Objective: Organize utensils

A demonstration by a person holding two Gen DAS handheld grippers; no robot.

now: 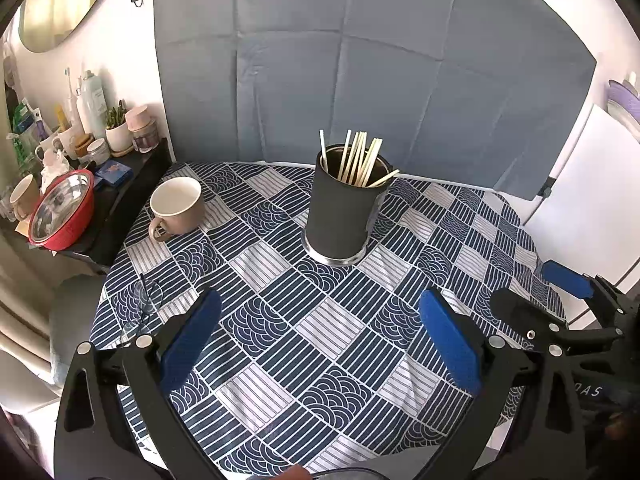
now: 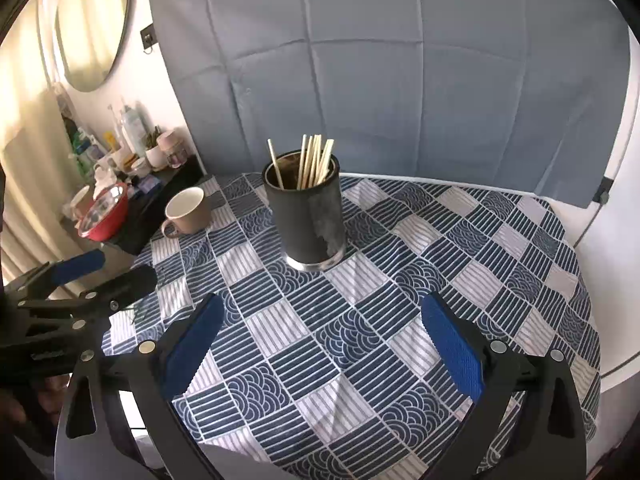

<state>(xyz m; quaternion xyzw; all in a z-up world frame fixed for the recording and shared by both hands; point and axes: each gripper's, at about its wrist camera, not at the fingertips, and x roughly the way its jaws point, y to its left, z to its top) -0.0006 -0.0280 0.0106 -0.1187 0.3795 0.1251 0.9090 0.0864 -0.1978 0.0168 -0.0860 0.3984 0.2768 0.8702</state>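
Nearest, left gripper (image 1: 320,344) with blue-padded fingers spread wide, nothing between them, hovering over the blue-and-white patterned tablecloth (image 1: 312,320); right gripper (image 2: 322,340) likewise spread apart and empty, just beside the left. Off the left gripper's outer side, a pair of thin-framed glasses (image 1: 142,312) lying on the cloth near the table edge. Further in, mid-table, a tall dark cylindrical holder with a metal base (image 1: 340,216), upright, filled with pale wooden chopsticks (image 1: 360,160) leaning at mixed angles, one stick tipped low across the rim toward the right. Left of the holder and well apart, a beige ceramic mug (image 1: 178,206), upright and apparently empty. Beyond, a grey fabric backdrop (image 1: 360,60); to the far left a cluttered side shelf with a red-rimmed metal bowl (image 1: 62,216).

Probably at the start or end of a sorting pass. For a clean pick: approach from above, close on a single stick near its upper end, lift straight along its lean, avoid dragging neighbours. Worth steadying the holder with the other gripper, since a tall narrow cylinder on soft cloth seems liable to tip
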